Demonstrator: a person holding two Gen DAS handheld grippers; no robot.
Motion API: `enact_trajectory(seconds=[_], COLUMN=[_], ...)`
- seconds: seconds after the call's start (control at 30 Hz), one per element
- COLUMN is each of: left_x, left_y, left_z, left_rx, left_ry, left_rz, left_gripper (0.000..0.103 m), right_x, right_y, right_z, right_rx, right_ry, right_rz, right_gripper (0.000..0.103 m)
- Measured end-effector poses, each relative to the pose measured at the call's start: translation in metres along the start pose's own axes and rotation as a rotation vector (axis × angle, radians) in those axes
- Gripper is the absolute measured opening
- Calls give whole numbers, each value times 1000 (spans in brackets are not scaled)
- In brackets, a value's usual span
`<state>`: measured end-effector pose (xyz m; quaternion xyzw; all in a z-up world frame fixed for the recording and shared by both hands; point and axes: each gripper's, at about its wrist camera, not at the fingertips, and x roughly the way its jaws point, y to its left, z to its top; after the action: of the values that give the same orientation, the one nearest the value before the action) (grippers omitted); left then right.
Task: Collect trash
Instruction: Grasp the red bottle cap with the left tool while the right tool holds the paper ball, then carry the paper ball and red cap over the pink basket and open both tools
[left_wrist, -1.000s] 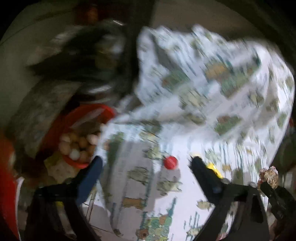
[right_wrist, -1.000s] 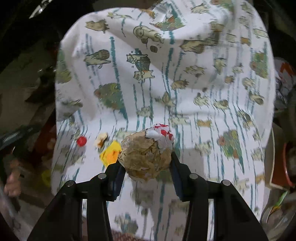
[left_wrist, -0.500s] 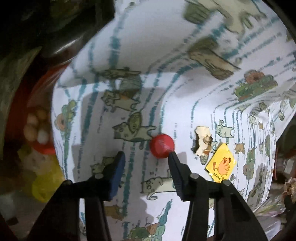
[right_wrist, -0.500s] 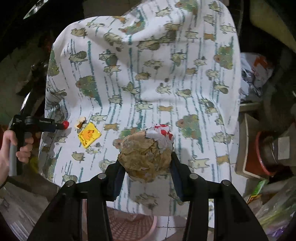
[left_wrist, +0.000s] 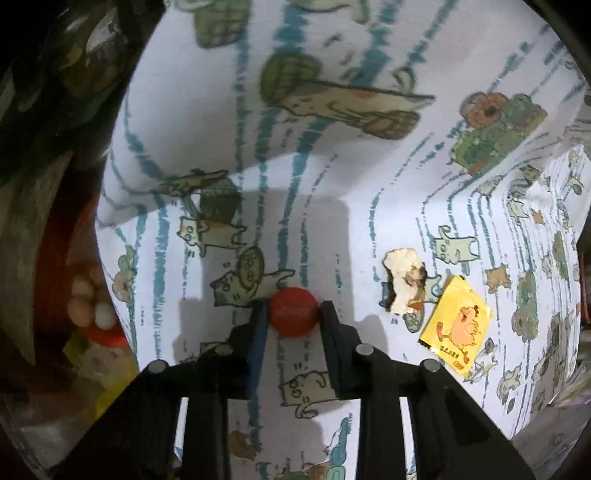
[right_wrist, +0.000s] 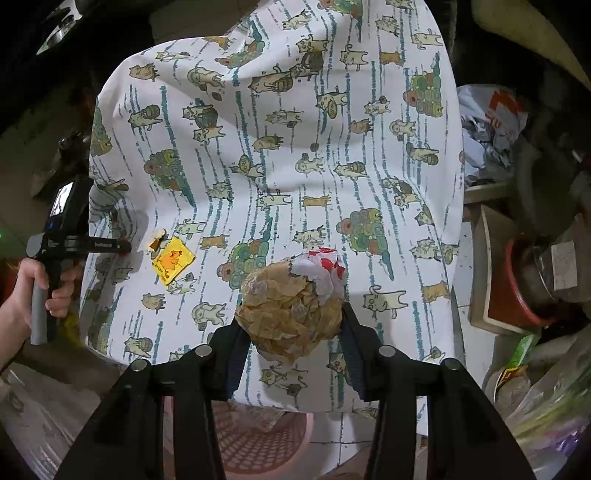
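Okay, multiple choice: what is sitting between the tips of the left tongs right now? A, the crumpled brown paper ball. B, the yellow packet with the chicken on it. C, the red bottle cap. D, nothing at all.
C: in the left wrist view the red bottle cap sits between the tips of the left tongs, while the yellow packet lies off to the right on the cloth and the paper ball is in the right tongs.

A red bottle cap (left_wrist: 293, 312) lies flat on the cloth; right of it a torn scrap (left_wrist: 404, 278) (white, browned) touches a yellow packet (left_wrist: 456, 325); a crumpled brown paper ball (right_wrist: 291, 314) sits apart.
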<state>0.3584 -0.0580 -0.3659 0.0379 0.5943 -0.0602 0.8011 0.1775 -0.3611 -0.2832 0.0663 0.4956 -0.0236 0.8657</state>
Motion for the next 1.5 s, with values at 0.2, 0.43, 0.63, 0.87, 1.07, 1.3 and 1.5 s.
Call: enact_trajectory(seconds=[0.2,0.43,0.63,0.87,1.07,1.3,1.5], left_x=[-39,-103,-157,-212,-221,-206,-161], left_y=[1,-12,-6,-14,-16,-20,-29], left_z=[-24,-54,-77,-112,-138,-158,-170], left_rx=[-43,-5,-93,-90,-121,-142,-137], left_ry=[-120,-235,-390,-502,-517,-460,-347], left_rz=[-61,-89,-211,-225,-229,-263,-236], left_gripper=[26,26,26,26,26,26,26], right_x=[-11,-23,-45,-69,-83,-77,-36], right_y=[5,20,35,55,64,68,71], right_z=[-5,-11,-14,-20,-29,-47,-76], right_rx=[-15,1,27,33,52,80,82], right_ry=[-34,-68,-119,-170,-179,-125,17], right_rz=[-9,25,86,131,180,251,255], right_gripper=[48,48,48,48,48,48,49])
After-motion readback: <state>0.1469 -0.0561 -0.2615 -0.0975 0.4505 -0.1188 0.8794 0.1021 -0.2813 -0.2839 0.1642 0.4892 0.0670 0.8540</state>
